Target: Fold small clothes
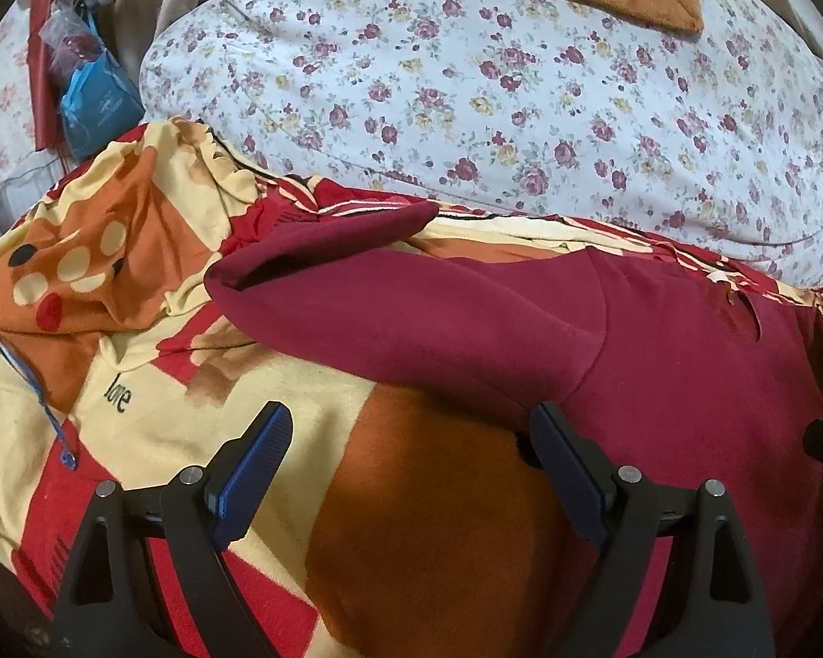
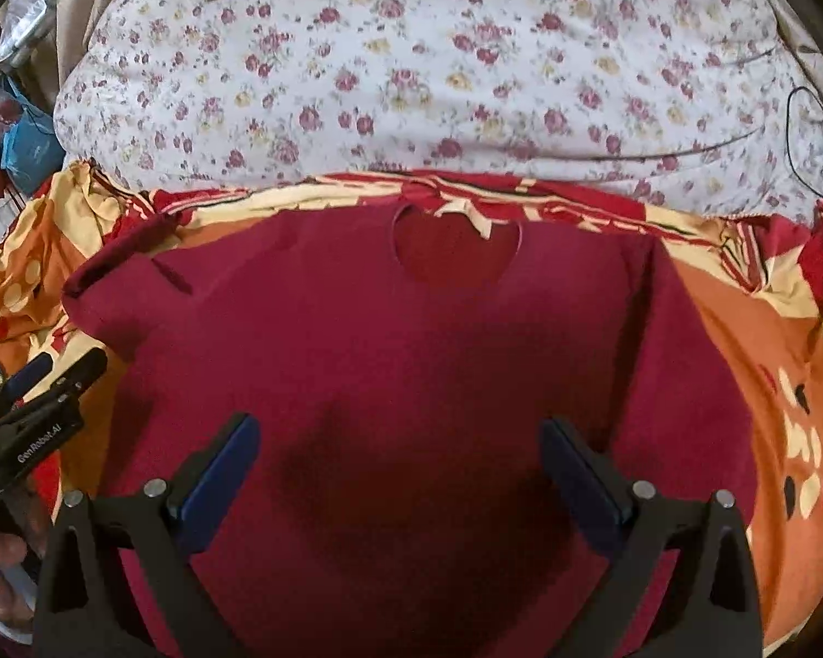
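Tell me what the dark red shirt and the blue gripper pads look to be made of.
Dark red shirt: soft knit fabric, likely cotton jersey; matte, limp, creasing at the sleeve. Blue gripper pads: probably rubber or soft plastic; fine ribbing and a dull sheen show on the left gripper fingers.

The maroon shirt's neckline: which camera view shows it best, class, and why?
The right wrist view. There the maroon shirt lies spread flat, with its neckline facing the camera near the floral pillow. The left wrist view shows only one sleeve and part of the body; the neckline is mostly out of sight.
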`<state>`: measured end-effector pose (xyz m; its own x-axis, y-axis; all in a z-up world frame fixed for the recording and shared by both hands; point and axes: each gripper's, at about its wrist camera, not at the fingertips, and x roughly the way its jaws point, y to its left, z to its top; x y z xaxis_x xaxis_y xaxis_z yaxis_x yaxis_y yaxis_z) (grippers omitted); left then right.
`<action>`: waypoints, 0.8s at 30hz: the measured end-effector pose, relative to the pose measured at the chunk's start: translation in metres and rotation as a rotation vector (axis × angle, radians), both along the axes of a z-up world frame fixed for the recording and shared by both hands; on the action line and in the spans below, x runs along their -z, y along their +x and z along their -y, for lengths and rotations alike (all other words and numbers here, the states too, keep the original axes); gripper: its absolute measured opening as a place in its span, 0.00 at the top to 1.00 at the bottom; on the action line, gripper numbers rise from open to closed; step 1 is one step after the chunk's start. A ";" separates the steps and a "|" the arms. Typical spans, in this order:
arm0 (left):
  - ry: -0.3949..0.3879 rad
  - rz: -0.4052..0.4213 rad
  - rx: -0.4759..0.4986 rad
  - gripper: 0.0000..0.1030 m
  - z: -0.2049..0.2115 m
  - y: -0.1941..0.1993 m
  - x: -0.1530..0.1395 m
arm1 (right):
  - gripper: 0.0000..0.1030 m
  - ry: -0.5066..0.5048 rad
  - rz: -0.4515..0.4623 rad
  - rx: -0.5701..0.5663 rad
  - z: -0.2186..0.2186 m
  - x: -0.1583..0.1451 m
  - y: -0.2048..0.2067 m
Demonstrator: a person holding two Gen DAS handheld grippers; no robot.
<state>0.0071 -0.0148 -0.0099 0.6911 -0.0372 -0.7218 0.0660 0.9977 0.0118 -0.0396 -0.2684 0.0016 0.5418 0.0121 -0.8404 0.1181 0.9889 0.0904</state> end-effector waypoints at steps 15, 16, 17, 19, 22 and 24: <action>0.027 -0.007 0.008 0.22 0.002 0.004 0.007 | 0.00 -0.036 -0.011 0.013 0.003 0.011 0.005; 0.025 -0.006 0.009 0.22 0.002 0.004 0.007 | 0.00 -0.033 -0.015 0.014 0.004 0.012 0.006; 0.025 -0.007 0.010 0.22 0.002 0.004 0.007 | 0.00 -0.031 -0.018 0.014 0.004 0.013 0.006; 0.026 -0.005 0.008 0.22 0.002 0.004 0.007 | 0.00 -0.033 -0.018 0.012 0.004 0.015 0.005; 0.026 -0.002 0.010 0.22 0.003 0.004 0.008 | 0.00 -0.039 -0.018 0.004 0.003 0.016 0.006; 0.027 -0.002 0.013 0.22 0.004 0.004 0.008 | 0.00 -0.038 -0.017 0.001 0.004 0.017 0.006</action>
<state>0.0110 -0.0186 -0.0183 0.6896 -0.0264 -0.7238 0.0790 0.9961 0.0390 -0.0337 -0.2721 -0.0154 0.5274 -0.0208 -0.8494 0.1201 0.9915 0.0503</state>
